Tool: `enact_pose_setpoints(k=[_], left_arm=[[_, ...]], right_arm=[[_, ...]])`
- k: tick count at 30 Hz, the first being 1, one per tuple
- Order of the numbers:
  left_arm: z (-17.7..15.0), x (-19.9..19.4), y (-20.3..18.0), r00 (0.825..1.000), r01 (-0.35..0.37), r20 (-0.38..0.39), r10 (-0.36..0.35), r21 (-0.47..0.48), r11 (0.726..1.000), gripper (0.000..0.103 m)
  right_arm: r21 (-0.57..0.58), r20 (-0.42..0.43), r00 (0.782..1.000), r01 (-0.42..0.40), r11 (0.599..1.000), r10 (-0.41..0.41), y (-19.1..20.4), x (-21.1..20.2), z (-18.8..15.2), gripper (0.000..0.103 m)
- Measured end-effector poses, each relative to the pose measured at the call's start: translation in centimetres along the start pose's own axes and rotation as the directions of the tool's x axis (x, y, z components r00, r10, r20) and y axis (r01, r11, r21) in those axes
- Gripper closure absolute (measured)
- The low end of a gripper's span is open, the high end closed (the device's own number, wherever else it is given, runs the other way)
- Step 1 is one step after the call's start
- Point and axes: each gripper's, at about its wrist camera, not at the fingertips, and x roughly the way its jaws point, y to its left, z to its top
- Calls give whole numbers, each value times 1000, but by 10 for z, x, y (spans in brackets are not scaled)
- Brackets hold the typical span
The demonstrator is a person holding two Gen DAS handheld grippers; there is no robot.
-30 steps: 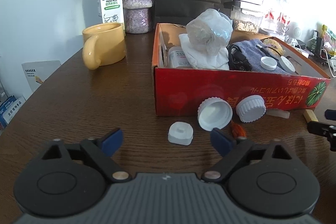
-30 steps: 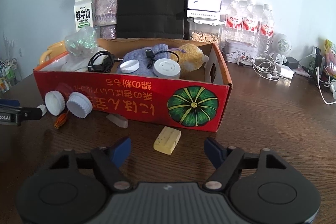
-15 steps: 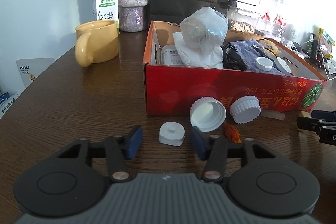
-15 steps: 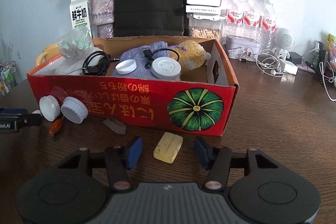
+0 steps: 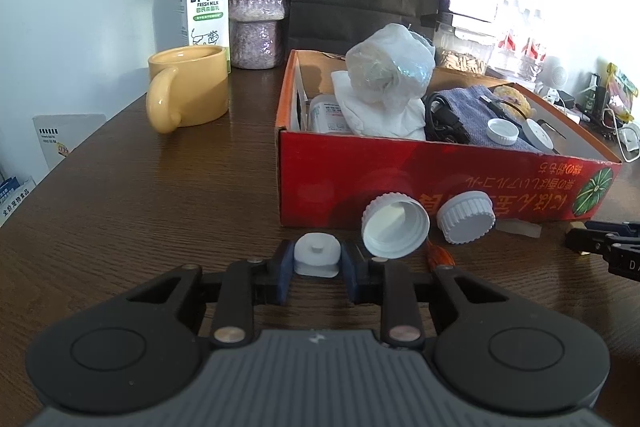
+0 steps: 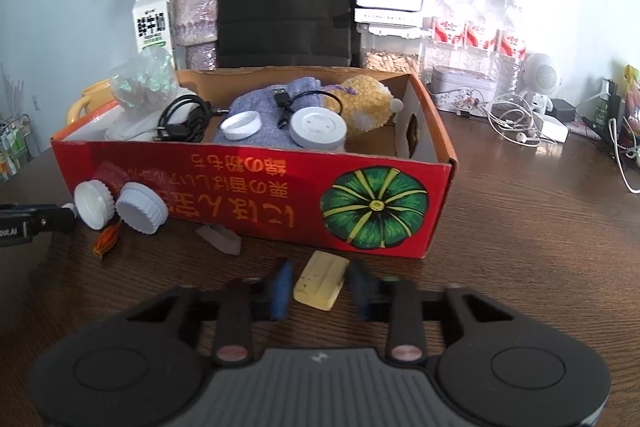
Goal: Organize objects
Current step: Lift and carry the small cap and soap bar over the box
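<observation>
I have the red box (image 6: 256, 203) sitting toward the far middle of the tabletop (image 5: 140, 195), already crowded with a cloth, cables and lids, so anything I drop in carelessly could roll off the pile or knock a lid out.

Along its near wall lean 2 white caps (image 5: 394, 229). They sit just beside my left gripper (image 5: 316, 269), and a sloppy lift there could clip the open one and send it rolling toward the near edge.

My right gripper (image 6: 320, 285) has its jaws narrowed around the yellow block (image 6: 321, 281), but I see small gaps at both sides, so I judge it not yet clamped. The block lies skewed between the pads, and closing could twist it out.

The left jaws are pressed against the small white plug (image 5: 317, 259). It is low and rounded, so I suspect a shallow grip could let it pop free.
</observation>
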Motion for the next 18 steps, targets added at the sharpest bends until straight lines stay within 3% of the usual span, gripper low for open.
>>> enact_pose_setpoints(k=[18], left_arm=[[0,-8,5,999,-9,38,10,-38,999,77]], right_arm=[[-62,167,986,-14,998,24,25,-34,-3,82]])
